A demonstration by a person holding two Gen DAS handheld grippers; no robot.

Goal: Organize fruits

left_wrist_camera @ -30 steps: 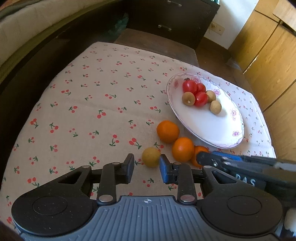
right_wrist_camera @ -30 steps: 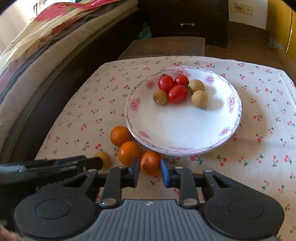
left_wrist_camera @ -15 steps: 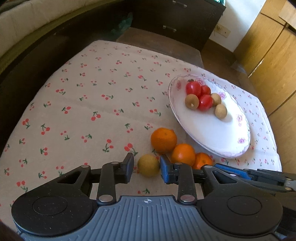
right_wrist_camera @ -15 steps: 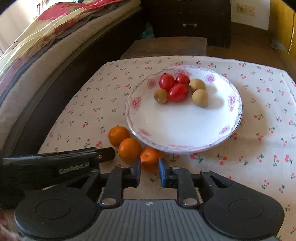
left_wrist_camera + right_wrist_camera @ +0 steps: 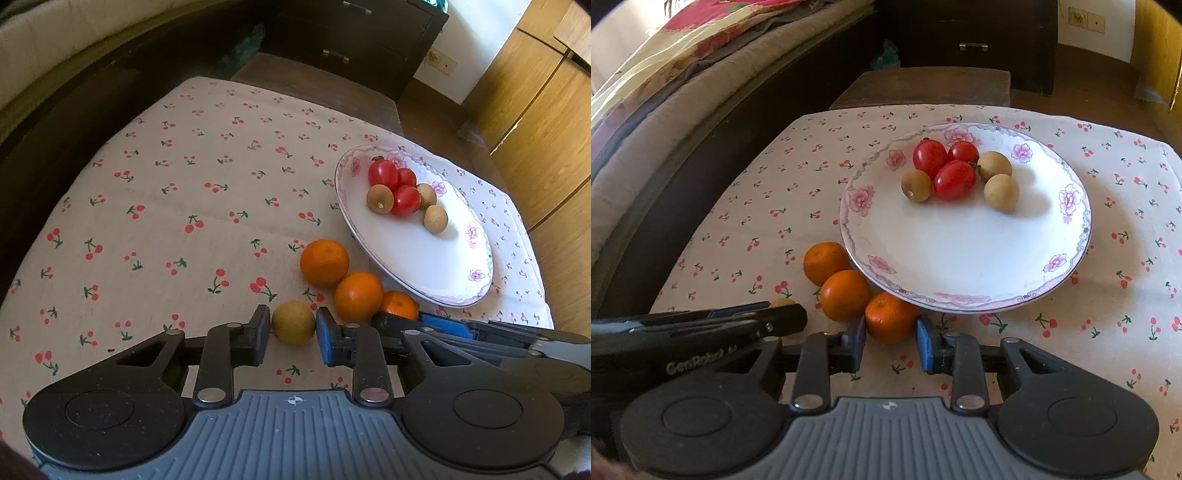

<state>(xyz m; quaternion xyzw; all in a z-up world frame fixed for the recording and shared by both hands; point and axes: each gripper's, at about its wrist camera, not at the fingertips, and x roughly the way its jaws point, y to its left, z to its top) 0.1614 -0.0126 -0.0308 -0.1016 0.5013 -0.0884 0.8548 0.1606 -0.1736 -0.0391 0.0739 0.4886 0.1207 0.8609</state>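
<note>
My left gripper (image 5: 293, 326) is shut on a small yellow-brown longan (image 5: 293, 322) that rests on the cherry-print cloth, a pad pressing on each side. Three oranges lie in a row along the plate's near-left rim. My right gripper (image 5: 891, 332) has its jaws opening, and the nearest orange (image 5: 891, 316) sits between its fingertips, not clamped. The other two oranges (image 5: 845, 294) (image 5: 825, 262) lie just beyond. The flowered white plate (image 5: 960, 258) holds three red tomatoes (image 5: 955, 180) and three longans (image 5: 1001, 192). The left gripper's fingers (image 5: 783, 317) hide most of the held longan in the right wrist view.
The cloth (image 5: 184, 206) covers a small table. A bed with folded bedding (image 5: 665, 74) runs along the left. A dark stool (image 5: 923, 88) and a dark drawer cabinet (image 5: 351, 37) stand behind, and wooden cupboards (image 5: 535, 129) are on the right. The two grippers sit side by side, close together.
The left gripper came forward around the loose longan and its pads closed on it. The right gripper's jaws widened slightly, and the nearest orange now sits between their tips.
</note>
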